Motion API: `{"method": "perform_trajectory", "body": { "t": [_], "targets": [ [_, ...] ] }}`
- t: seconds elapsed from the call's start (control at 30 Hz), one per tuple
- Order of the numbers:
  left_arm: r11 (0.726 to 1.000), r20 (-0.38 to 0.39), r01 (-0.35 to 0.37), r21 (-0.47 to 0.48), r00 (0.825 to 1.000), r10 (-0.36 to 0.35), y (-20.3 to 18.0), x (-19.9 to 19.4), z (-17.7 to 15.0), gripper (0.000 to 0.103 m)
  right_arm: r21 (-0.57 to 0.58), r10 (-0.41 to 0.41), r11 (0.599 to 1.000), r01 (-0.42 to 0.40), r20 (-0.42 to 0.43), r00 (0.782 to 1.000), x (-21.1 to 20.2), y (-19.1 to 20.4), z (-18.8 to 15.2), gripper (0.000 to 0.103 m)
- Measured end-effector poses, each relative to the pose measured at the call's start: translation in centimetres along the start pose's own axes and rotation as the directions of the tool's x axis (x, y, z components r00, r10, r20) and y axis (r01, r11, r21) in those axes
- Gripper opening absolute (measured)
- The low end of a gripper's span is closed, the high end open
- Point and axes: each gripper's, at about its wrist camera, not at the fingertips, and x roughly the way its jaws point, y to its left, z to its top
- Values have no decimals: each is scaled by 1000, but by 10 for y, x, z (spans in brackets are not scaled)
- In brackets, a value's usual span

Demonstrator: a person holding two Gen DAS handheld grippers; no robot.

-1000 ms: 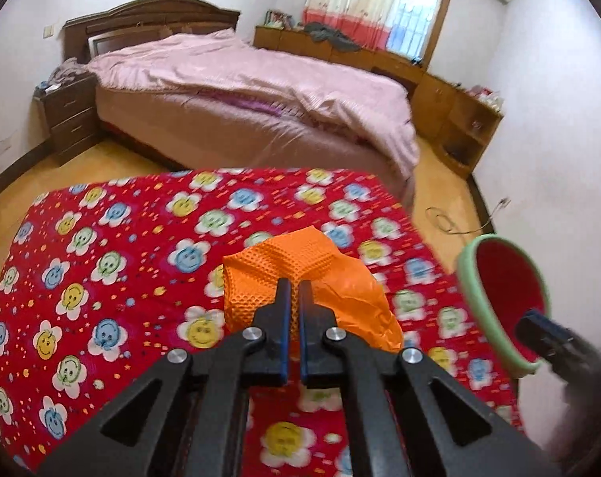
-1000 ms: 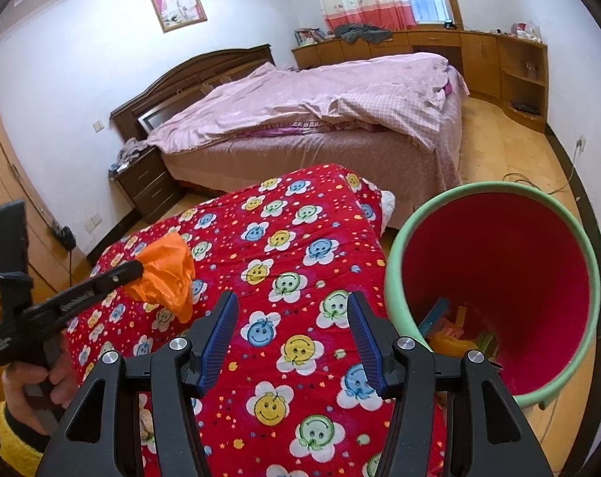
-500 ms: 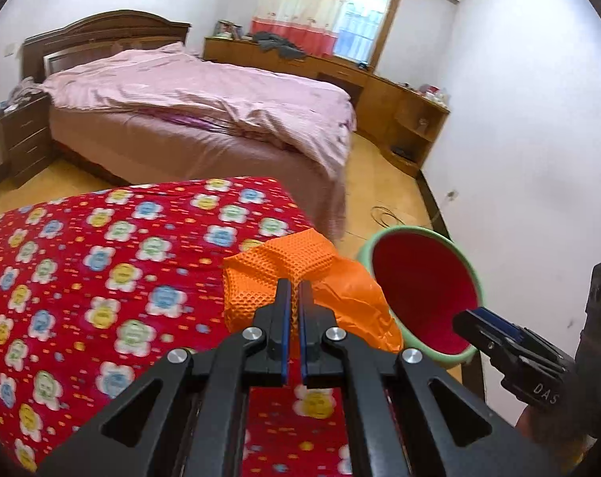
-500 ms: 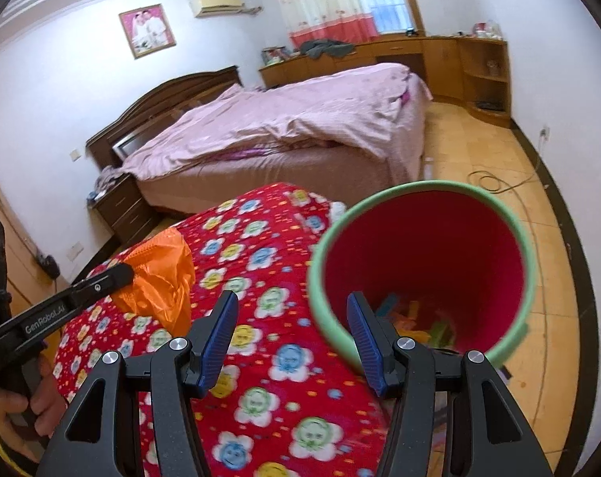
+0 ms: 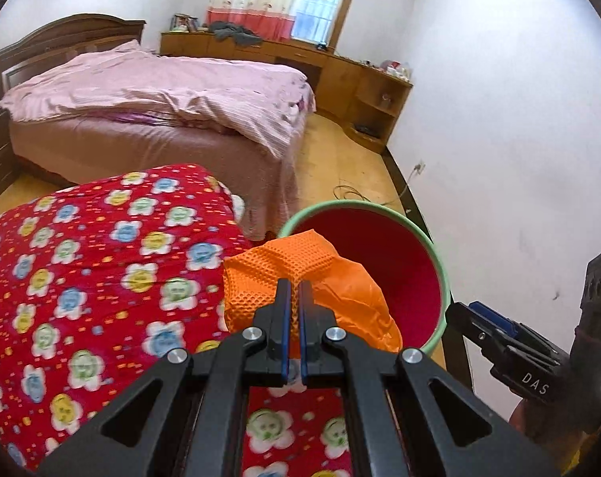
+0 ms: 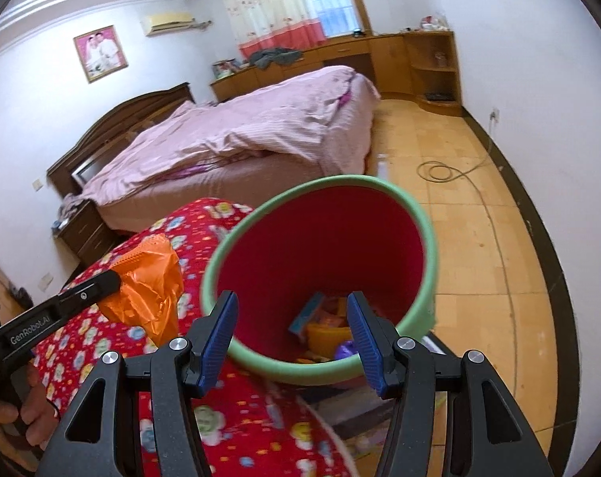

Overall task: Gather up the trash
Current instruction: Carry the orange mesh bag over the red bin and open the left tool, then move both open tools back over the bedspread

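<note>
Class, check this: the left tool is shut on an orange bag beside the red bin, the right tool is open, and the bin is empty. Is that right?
One thing is wrong: the red bin is not empty. The right wrist view shows colourful trash at its bottom. The rest stands: the left tool is shut on the orange bag, and the right tool is open.

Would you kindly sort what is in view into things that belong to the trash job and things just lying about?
Job: orange bag in the left hand-held gripper; bin; trash in it; open right hand-held gripper.

Lying about: bed; red blanket; floor cable.
</note>
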Motion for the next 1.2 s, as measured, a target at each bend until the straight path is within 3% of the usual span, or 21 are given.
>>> {"method": "perform_trajectory", "body": {
  "t": [0.43, 0.57, 0.77, 0.9, 1.2],
  "targets": [
    [996, -89, 25, 83, 996, -17, -38, 71, 0, 2, 51, -53, 997, 55, -43, 998, 24, -48, -2, 61],
    [995, -106, 34, 92, 994, -24, -40, 79, -3, 14, 61, -57, 996, 60, -49, 997, 29, -53, -2, 64],
    [996, -111, 11, 85, 994, -2, -37, 71, -7, 31, 45, -48, 998, 50, -43, 998, 25, -47, -3, 65],
    [998, -105, -6, 69, 994, 13, -32, 56, -10, 41, 31, -40, 999, 41, -27, 999, 18, -37, -2, 75],
    [996, -70, -82, 41, 994, 85, -15, 11, -18, 41, -31, -1, 1000, 1, 3, 1000, -1, -2, -7, 77]
  ]
}}
